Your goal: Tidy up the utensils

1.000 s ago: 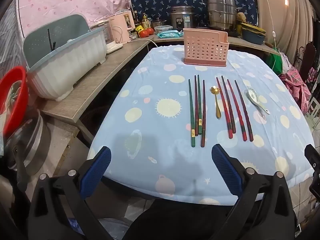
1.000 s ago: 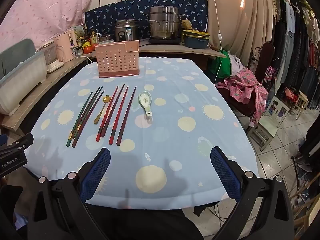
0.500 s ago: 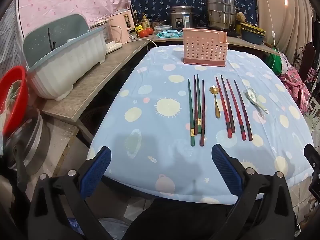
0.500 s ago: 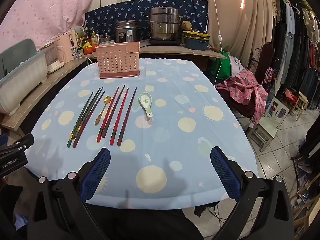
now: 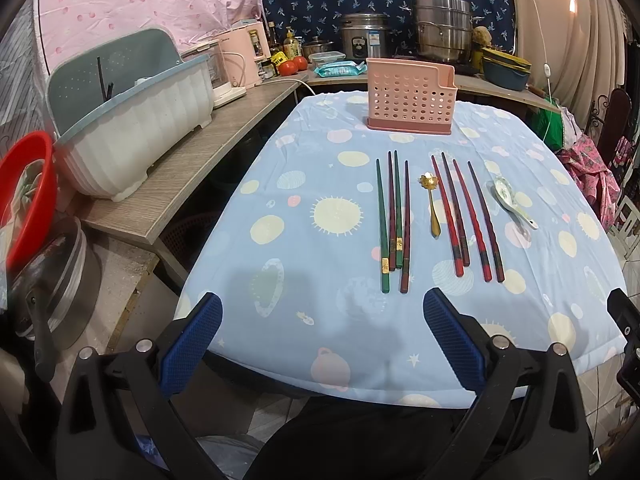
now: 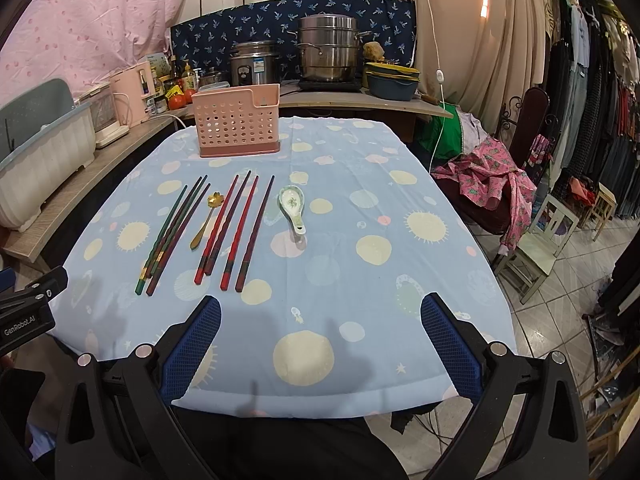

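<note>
Almost nothing has changed over the last second — the utensils lie exactly where they were, and my two views have only drifted a touch closer to the counter (image 5: 224,264) with its pale blue sun-and-planet cloth. So I judge the sorting has not begun; this is the approach.

My left gripper (image 5: 322,340) has its blue-padded jaws spread wide and holds nothing, and the right gripper (image 6: 320,342) is the same, wide apart and empty, both hanging over the near edge.

Counted: four dark green-and-maroon chopsticks with gold bands (image 5: 394,220), four red-and-black chopsticks (image 5: 466,216), one small gold flower-bowled metal spoon (image 5: 431,204) between the two sets, one white ceramic soup spoon with a green motif (image 6: 293,206) to the right. One perforated pink plastic utensil holder (image 5: 410,98) stands upright at the far end, well apart — nothing shows above its rim.
</note>
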Action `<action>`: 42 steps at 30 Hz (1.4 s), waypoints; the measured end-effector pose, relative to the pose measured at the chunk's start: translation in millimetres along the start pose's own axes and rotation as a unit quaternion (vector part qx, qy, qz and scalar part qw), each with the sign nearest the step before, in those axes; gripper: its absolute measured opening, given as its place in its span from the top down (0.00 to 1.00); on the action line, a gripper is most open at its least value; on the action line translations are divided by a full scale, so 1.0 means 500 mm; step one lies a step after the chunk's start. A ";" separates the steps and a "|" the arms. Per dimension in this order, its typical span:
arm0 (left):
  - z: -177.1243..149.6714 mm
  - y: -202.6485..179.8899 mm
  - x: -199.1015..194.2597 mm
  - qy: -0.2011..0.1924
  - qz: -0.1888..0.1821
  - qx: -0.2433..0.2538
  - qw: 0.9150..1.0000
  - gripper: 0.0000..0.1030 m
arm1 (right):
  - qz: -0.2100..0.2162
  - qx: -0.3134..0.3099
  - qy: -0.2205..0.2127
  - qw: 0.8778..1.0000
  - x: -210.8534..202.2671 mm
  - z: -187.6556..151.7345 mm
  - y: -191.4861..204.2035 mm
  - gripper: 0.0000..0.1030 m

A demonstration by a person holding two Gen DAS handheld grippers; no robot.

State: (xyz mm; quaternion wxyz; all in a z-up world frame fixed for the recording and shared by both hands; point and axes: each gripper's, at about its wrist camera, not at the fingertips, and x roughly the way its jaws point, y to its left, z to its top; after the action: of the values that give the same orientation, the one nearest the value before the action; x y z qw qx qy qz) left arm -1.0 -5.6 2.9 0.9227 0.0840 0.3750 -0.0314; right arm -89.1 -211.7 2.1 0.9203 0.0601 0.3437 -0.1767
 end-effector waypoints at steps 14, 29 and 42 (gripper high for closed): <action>-0.001 0.001 -0.009 -0.002 -0.002 0.000 1.000 0.07 | 0.000 0.000 0.000 1.000 -0.001 0.000 0.001 0.06; -0.001 0.011 -0.009 -0.002 -0.004 -0.001 1.000 0.07 | 0.000 0.000 0.000 1.000 -0.001 0.000 0.002 0.06; -0.001 0.011 -0.012 -0.002 -0.006 -0.003 1.000 0.07 | 0.001 0.000 0.000 1.000 0.001 0.000 0.003 0.06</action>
State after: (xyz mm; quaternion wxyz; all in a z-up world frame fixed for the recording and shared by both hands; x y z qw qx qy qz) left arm -4.8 0.1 7.4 0.9236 0.0794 0.3733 -0.0359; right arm -88.5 -210.5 1.6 0.9205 0.0606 0.3435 -0.1763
